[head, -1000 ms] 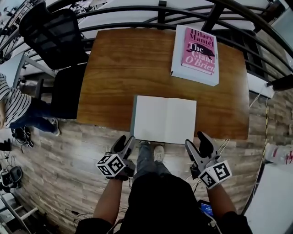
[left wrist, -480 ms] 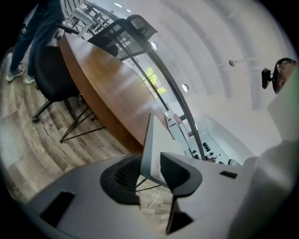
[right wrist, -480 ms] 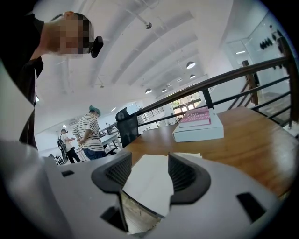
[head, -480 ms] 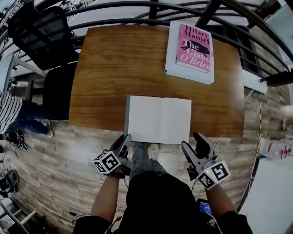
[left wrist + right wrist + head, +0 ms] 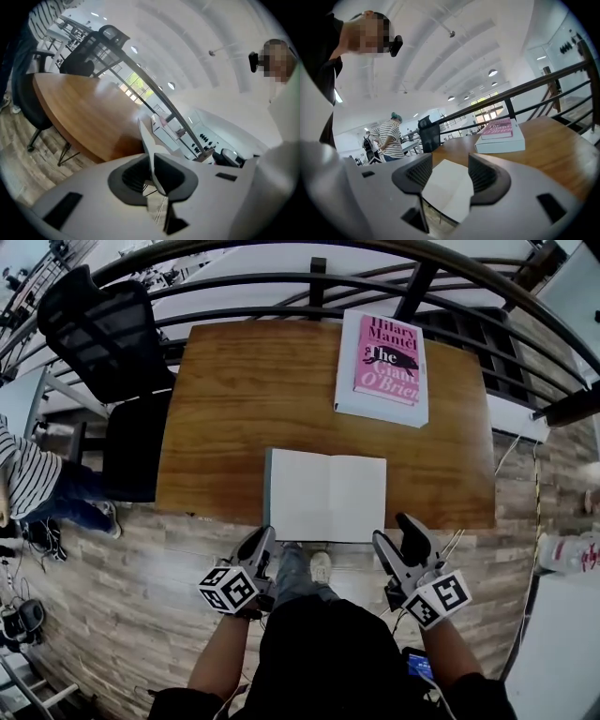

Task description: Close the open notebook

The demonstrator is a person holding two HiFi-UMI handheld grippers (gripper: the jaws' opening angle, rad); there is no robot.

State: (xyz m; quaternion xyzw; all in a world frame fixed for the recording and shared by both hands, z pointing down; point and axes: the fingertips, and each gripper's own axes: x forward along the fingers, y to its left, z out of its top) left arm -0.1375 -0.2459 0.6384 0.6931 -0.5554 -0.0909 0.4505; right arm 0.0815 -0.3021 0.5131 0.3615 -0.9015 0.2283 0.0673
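Observation:
The open notebook (image 5: 326,496) lies flat with blank white pages at the front of the wooden table (image 5: 234,399), its near edge overhanging the table. My left gripper (image 5: 263,542) is at the notebook's near left corner. Its jaws have just been closing, and in the left gripper view a thin white edge of the notebook (image 5: 146,136) runs between the nearly shut pads of the left gripper (image 5: 152,161). My right gripper (image 5: 396,538) hovers open just short of the near right corner. The right gripper view shows the page (image 5: 447,185) beyond the spread jaws of the right gripper (image 5: 450,171), untouched.
A thick book with a pink cover (image 5: 384,367) lies at the table's far right. A black railing (image 5: 309,277) curves behind the table. A black office chair (image 5: 103,320) stands at the far left, near a person in a striped top (image 5: 23,470).
The left gripper's jaws went from wide open to nearly shut at the notebook's near left corner, and the gripper rose slightly. The right gripper stayed open and in place.

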